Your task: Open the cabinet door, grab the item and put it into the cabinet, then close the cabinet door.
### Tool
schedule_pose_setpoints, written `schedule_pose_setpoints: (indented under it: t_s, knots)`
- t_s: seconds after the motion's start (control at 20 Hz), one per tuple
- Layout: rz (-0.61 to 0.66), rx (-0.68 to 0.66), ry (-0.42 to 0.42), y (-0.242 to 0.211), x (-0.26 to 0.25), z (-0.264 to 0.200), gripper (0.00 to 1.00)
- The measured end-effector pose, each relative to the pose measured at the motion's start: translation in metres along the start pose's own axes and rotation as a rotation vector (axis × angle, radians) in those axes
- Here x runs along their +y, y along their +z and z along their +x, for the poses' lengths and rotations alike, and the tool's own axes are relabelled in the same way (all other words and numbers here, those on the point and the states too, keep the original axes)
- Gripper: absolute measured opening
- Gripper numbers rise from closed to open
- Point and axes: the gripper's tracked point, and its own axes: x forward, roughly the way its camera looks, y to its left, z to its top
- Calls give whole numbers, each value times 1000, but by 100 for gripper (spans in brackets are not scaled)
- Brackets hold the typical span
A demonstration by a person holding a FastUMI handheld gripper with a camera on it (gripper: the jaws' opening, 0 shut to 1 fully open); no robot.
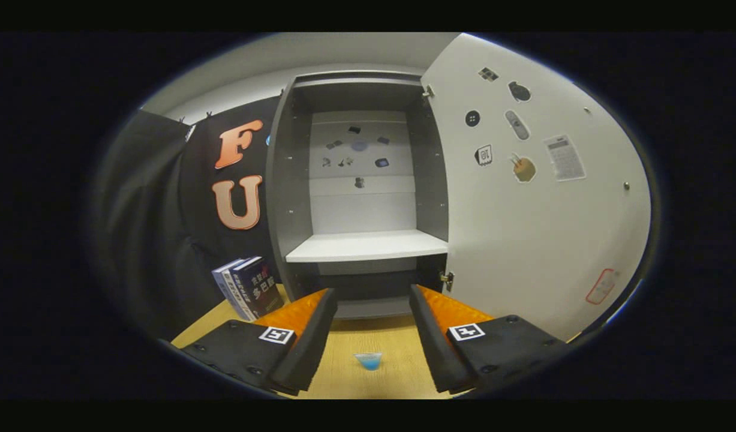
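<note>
Small blue cup (368,360) is sitting on the table (397,336), low between the fingers, untouched. The tool (372,295) is gaping wide, holding nothing, likely lining up to grab it. Cabinet door (541,210) is standing open so the shelf (368,246) is reachable. 2 books (248,291) are leaning beside the cabinet.

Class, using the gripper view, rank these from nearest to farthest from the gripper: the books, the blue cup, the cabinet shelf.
1. Blue cup: on the table, between the open fingers.
2. Books: standing left, beside the cabinet.
3. Cabinet shelf: inside the open cabinet, beyond the fingers.
</note>
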Motion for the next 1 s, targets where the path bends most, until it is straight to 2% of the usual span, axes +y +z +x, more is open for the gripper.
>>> schedule_pose_setpoints:
  t_s: [0.1,0.2,0.25,0.6,1.0]
  knots:
    - [-22,33,7,-23,2,14,81]
    - [-56,74,3,-50,2,27,96]
    - [-72,95,5,-64,3,32,97]
    - [-86,230,18,-149,1,59,99]
    - [-85,376,10,-224,-11,82,98]
